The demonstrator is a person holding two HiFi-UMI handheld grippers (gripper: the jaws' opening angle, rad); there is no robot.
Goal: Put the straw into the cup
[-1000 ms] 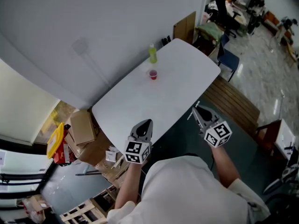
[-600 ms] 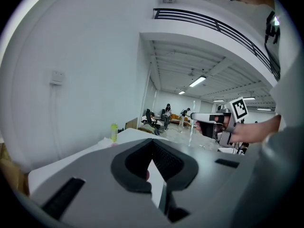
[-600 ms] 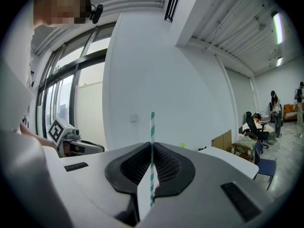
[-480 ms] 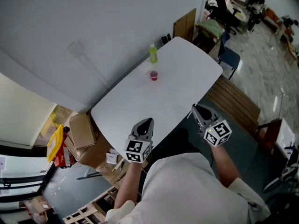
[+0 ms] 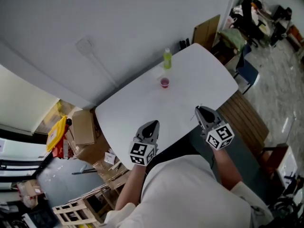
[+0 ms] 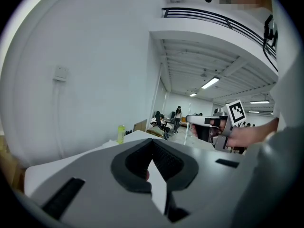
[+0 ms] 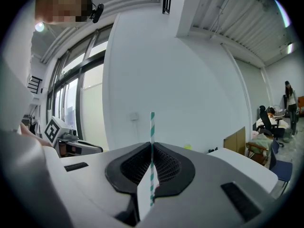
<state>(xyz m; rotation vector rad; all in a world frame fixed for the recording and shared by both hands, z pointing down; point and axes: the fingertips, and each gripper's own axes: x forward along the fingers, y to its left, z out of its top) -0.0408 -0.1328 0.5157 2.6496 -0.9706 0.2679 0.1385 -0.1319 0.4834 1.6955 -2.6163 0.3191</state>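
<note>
A small red cup [image 5: 165, 82] stands on the far half of the white table [image 5: 142, 108], with a green bottle [image 5: 167, 58] behind it near the wall. Both grippers hover at the table's near edge, well short of the cup. My right gripper [image 5: 205, 115] is shut on a green-and-white striped straw [image 7: 152, 127], which stands upright between the jaws of that gripper [image 7: 151, 146]. My left gripper [image 5: 148, 130] is shut with nothing in it [image 6: 153, 144]. The left gripper view shows the bottle [image 6: 120, 133] far off; the cup is hidden there.
Cardboard boxes [image 5: 83, 127] and a yellow item [image 5: 56, 133] lie on the floor left of the table. A blue chair [image 5: 247, 70] and a wooden board [image 5: 206, 32] stand past its far right end. A slatted wooden surface [image 5: 247, 120] lies to the right. A wall runs behind the table.
The head view has swung, so table, cup and bottle now sit a little further right and lower. Both grippers keep their places at the near edge, still shut.
</note>
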